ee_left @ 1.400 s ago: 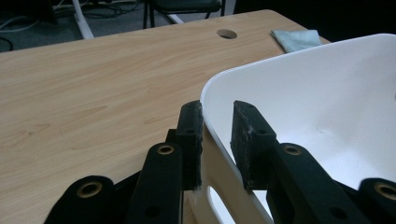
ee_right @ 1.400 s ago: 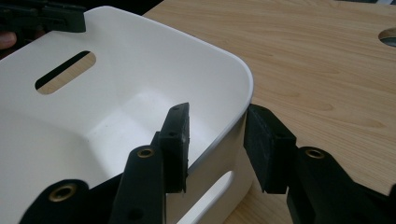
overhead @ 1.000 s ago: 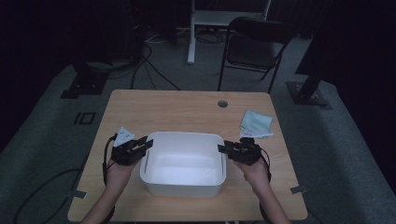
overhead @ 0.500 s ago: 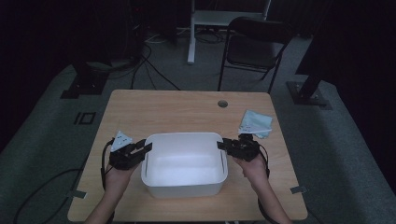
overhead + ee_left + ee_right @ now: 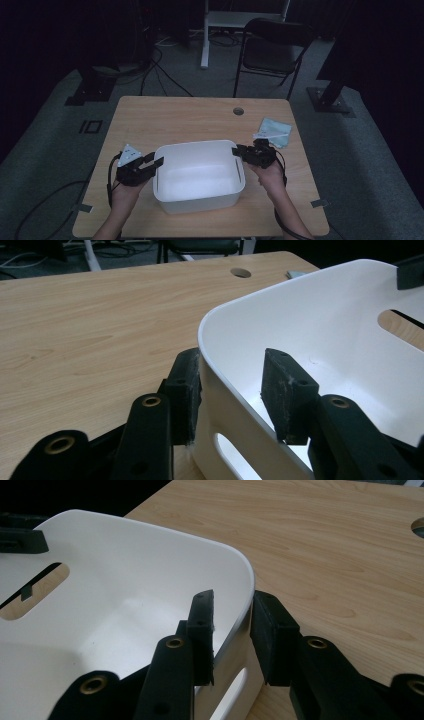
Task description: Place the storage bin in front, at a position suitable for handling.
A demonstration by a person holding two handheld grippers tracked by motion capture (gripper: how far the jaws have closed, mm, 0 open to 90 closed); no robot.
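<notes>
A white plastic tub [image 5: 197, 145] with slot handles stands near the front of the wooden table [image 5: 190, 117]. My left gripper [image 5: 156, 161] straddles the tub's left wall [image 5: 220, 340]. Its outer pad [image 5: 186, 390] lies against the wall and its inner pad [image 5: 287, 390] stands clear of it; these jaws have just been opening. My right gripper [image 5: 237, 151] straddles the right wall [image 5: 240, 575], one pad [image 5: 202, 630] inside and one pad [image 5: 272, 635] outside. These jaws have just been closing and now pinch the wall.
A pale blue packet [image 5: 274, 132] lies on the table behind the right hand. A round cable hole [image 5: 238, 111] is near the table's far edge. A dark folding chair [image 5: 272, 47] stands beyond the table, and cables run across the floor.
The left jaws have spread wider around the tub's wall and the right jaws have drawn closer together on theirs. Hands and tub have hardly shifted.
</notes>
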